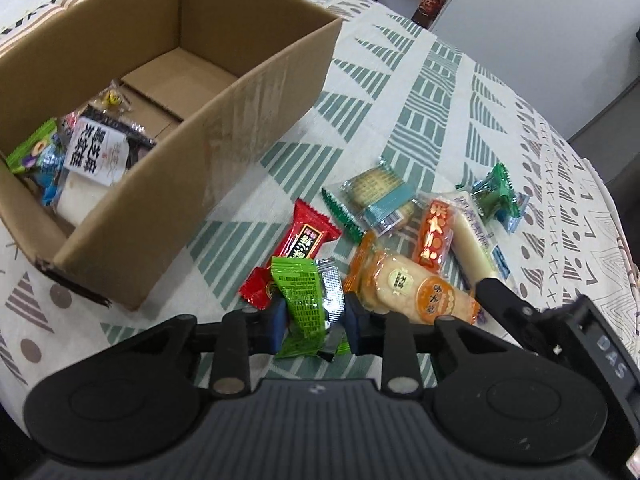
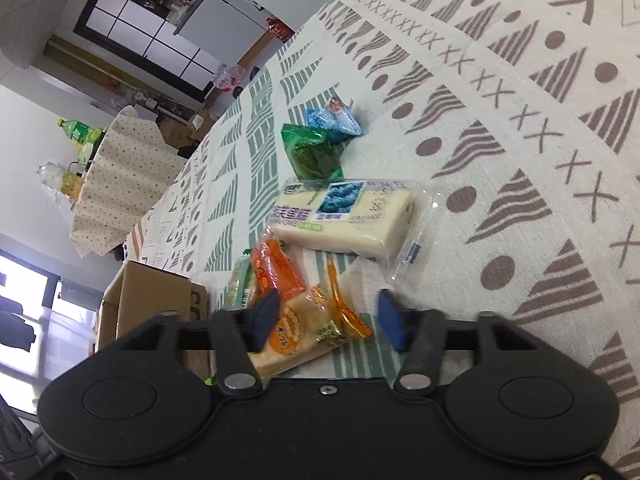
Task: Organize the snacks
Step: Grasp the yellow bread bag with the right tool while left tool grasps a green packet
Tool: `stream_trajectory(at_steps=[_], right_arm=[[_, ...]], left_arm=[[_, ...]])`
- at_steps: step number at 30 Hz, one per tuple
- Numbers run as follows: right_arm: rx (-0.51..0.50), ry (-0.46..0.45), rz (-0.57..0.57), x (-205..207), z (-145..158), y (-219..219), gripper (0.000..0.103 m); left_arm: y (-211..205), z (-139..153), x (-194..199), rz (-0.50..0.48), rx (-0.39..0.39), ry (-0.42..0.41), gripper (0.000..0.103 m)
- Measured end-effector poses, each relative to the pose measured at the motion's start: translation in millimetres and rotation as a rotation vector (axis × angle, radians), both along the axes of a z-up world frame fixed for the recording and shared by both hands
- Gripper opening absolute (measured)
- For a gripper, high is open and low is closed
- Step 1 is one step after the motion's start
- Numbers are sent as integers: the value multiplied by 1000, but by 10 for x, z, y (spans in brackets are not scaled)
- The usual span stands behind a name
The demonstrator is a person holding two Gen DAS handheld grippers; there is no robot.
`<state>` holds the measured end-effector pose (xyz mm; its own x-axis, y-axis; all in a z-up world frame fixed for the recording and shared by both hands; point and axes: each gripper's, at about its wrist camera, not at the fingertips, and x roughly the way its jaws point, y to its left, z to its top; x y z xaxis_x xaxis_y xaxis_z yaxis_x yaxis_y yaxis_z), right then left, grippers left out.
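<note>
Your left gripper (image 1: 314,322) is pinching the green snack packet (image 1: 302,300); your right gripper (image 2: 326,320) is straddling the orange rice-cracker pack (image 2: 304,332), seemingly without squeezing it.

A patterned tablecloth (image 2: 500,128) is spread over the table; green bottles (image 2: 76,130) are seen bkgd left, beside a dotted cloth (image 2: 120,176).

Right claw housing (image 1: 608,360): white letters "DAS".
White snack label in cardboard box (image 1: 96,152): large black Chinese characters, seen rotated, not transcribed.
Red snack packet (image 1: 304,240): Chinese characters on a black panel, too small to read.
Round orange seal on rice cracker packet (image 1: 434,300): characters illegible.
</note>
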<state>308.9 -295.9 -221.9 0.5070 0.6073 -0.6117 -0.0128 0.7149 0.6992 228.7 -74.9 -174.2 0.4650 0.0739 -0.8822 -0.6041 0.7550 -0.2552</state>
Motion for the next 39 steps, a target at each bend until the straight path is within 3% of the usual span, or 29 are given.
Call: stream_trajectory(at_steps=[5, 9, 13, 21, 25, 28, 30, 39], right_arm=[[21, 14, -16, -54, -13, -80, 15], [19, -13, -16, -124, 58, -89, 9], [30, -49, -34, -191, 154, -125, 5], [34, -105, -35, -322, 338, -131, 0], [-21, -108, -25, -362, 396, -69, 0], [-19, -48, -25, -329, 326, -46, 13], [-39, -22, -36, -323, 302, -23, 52], [1, 37, 25, -363, 239, 253, 51]], left_arm=[[8, 51, -5, -23, 5, -14, 28], [30, 102, -2, -58, 5, -26, 28], [47, 213, 20, -140, 33, -52, 28], [174, 539, 25, -215, 37, -104, 28], [239, 655, 56, -258, 39, -110, 28], [288, 721, 73, -285, 45, -116, 28], [312, 749, 68, -305, 54, -120, 28], [542, 812, -16, -314, 72, -167, 28]])
